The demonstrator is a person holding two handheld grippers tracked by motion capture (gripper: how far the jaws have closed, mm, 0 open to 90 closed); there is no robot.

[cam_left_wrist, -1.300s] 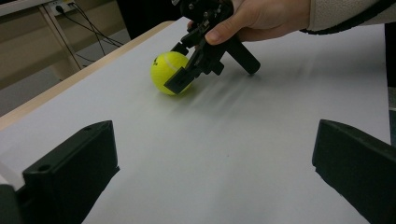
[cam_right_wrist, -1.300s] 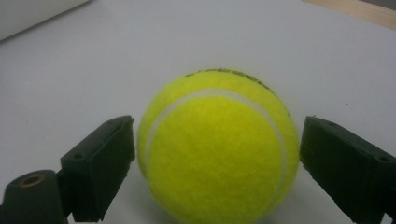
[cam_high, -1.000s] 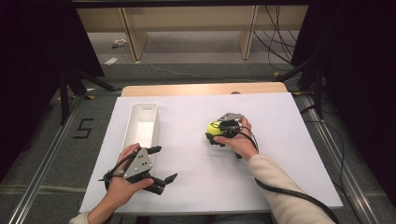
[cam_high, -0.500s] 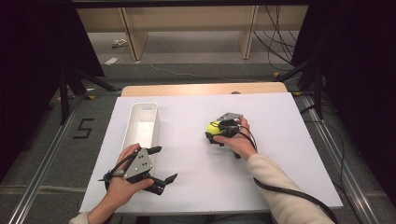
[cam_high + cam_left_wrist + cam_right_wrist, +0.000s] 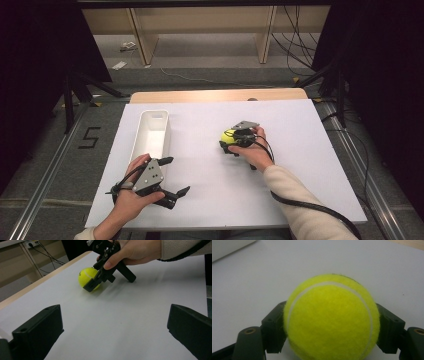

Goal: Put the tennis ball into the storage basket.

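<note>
Our right gripper (image 5: 229, 141) has just been closing its jaws, and now the pads press on both sides of the tennis ball (image 5: 331, 317), so we hold it firmly. The ball sits on the white table (image 5: 300, 165), near the middle and a little to the right. To its left, well apart, lies the long white tray (image 5: 150, 131). Just beside the tray's near end, our left gripper (image 5: 175, 175) rests with its jaws wide apart and nothing between them.
</note>
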